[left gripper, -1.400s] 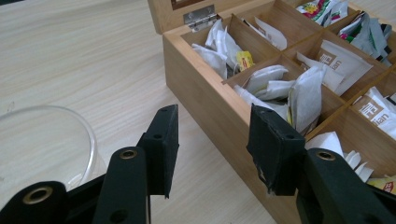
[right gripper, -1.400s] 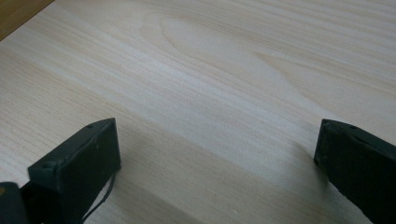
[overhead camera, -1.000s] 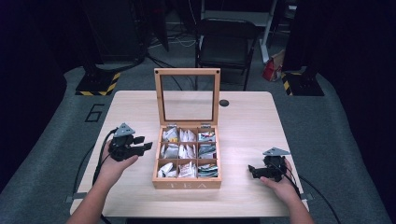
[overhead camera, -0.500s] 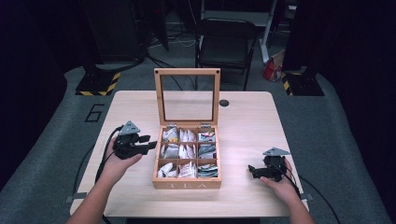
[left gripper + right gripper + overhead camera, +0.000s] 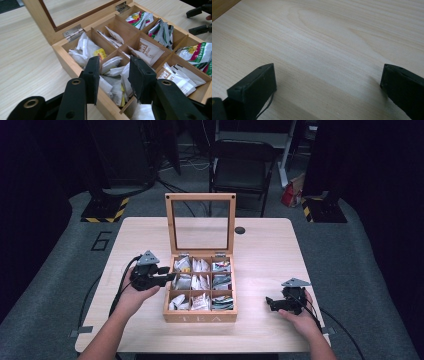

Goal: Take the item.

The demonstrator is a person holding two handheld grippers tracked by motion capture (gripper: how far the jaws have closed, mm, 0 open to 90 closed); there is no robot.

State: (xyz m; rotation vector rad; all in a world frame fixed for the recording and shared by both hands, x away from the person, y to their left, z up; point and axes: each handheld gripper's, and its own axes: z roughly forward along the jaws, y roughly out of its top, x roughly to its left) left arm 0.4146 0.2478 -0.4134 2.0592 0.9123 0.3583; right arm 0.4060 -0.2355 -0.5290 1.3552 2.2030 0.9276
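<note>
tea box [image 5: 200, 316]: wood, glass lid | table [image 5: 260, 245]: pale matt wood

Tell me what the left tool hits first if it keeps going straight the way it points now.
Most likely the tea bags in the middle compartment on the near side of the wooden tea box. The left tool is open, jaws just over the box's near wall. Depth is unclear, so it might clip that wall first.

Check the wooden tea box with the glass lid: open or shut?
Open. The wooden tea box has its glass-paned lid standing upright on its rear hinges, with the tea bags in its compartments exposed.
</note>
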